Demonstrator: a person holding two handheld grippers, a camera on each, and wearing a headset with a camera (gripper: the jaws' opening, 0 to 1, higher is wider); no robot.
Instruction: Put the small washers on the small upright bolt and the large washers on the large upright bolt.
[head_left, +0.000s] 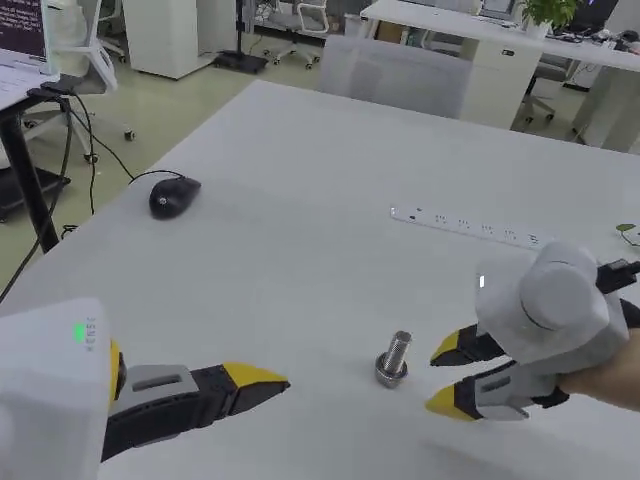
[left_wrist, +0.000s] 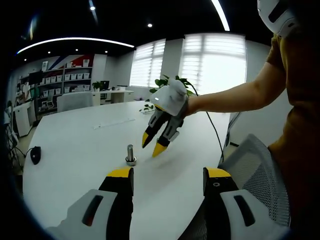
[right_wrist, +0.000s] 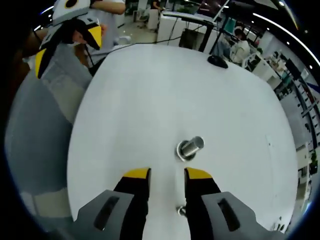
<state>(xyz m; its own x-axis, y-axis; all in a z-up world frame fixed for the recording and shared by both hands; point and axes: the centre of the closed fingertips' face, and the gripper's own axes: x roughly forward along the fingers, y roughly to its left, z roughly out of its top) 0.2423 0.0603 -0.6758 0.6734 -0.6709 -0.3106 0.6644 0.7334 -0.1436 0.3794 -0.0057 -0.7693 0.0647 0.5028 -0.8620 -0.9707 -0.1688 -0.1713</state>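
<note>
The upright bolt (head_left: 393, 360) stands with its long axis vertical just ahead of the right gripper (head_left: 447, 376), nearer to it than to the left gripper (left_wrist: 169, 175); both grippers' jaws are parted, the left's wider, and hold nothing.

The wide white surface (head_left: 330, 200) carries an upright steel bolt (head_left: 393, 360) standing on its head near the front edge, a black mouse (head_left: 173, 196) with its cable well apart toward the left edge, and a white power strip (head_left: 465, 226) lying flat farther back on the right.
</note>
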